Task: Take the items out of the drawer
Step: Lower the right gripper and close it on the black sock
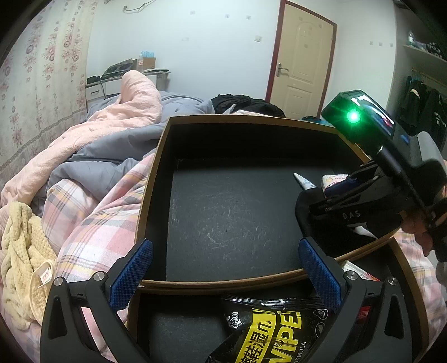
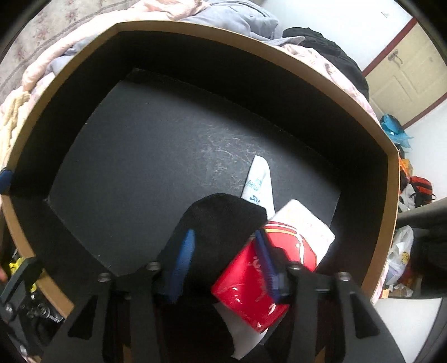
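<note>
The drawer (image 2: 363,92), black-lined with a brown rim, lay on the bed. The left gripper (image 1: 223,276) hung released over its near edge. By its right wall, the right gripper (image 2: 223,251) clasped a black cloth (image 2: 223,220) beside a red packet (image 2: 245,282).

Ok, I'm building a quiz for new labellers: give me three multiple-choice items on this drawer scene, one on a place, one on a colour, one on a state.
1. Where is the red pack?
A. in the drawer, beside the cloth
B. on the bed
C. on a shelf

2. The wipes pack is:
A. blue
B. black and yellow
C. green

3. The left claw is:
A. shut on the wipes pack
B. shut on the cloth
C. open

Key: A, it lies on the drawer floor next to the cloth; B, yellow panel on black wrapper; C, its pads stand wide apart.
</note>
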A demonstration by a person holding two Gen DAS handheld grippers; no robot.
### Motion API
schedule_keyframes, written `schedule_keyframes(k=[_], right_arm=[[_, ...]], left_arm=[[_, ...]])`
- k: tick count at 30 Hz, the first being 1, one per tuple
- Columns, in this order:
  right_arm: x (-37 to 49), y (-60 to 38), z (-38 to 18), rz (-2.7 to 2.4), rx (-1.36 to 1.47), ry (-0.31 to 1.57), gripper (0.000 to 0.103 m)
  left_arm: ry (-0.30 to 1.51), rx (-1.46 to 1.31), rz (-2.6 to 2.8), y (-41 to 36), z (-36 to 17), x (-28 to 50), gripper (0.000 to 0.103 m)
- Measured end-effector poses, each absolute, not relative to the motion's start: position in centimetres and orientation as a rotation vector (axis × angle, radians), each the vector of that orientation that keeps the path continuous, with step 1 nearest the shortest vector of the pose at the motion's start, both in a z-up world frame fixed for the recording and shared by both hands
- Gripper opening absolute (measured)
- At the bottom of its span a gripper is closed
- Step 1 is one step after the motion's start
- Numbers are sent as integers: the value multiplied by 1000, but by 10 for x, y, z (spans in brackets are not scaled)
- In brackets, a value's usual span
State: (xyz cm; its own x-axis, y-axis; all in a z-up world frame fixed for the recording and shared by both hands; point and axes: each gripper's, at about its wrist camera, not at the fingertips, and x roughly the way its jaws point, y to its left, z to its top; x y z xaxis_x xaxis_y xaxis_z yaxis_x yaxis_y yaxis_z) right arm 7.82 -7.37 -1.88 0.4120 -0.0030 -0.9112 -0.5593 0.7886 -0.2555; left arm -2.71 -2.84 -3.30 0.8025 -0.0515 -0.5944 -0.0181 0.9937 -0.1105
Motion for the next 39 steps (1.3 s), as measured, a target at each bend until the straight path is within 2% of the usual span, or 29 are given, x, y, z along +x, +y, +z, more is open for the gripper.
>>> schedule_keyframes(k=[3, 11, 17, 22, 25, 26, 27, 28, 29, 30, 39], right_arm=[[73, -72, -28, 384, -604, 1103, 21], [58, -70, -41, 374, -580, 1037, 4], [55, -88, -15, 392, -461, 956, 2], [56, -88, -11, 416, -450, 984, 3], [71, -72, -18, 428, -509, 1067, 10], [70, -72, -17, 424, -519, 1074, 19], [69, -70, -21, 411, -535, 1075, 35], [68, -69, -23, 397, -557, 1069, 46], [66, -68, -25, 388, -577, 1057, 66], [65, -67, -25, 380, -592, 1043, 76], [65, -61, -43, 313, -713, 1086, 76]], left_arm=[[638, -113, -18, -28, -33, -27, 103], [637, -110, -19, -29, -33, -27, 103], [636, -110, -18, -29, -33, -27, 103], [636, -110, -19, -28, -33, -27, 103], [636, -110, -18, -29, -33, -28, 103], [636, -110, -18, -29, -33, -28, 103], [636, -110, -18, -29, -33, -28, 103], [636, -110, -18, -29, -33, -28, 103], [635, -110, -18, -28, -33, -27, 103], [636, -110, -18, -29, -33, -27, 103], [636, -106, -21, -29, -33, -27, 103]])
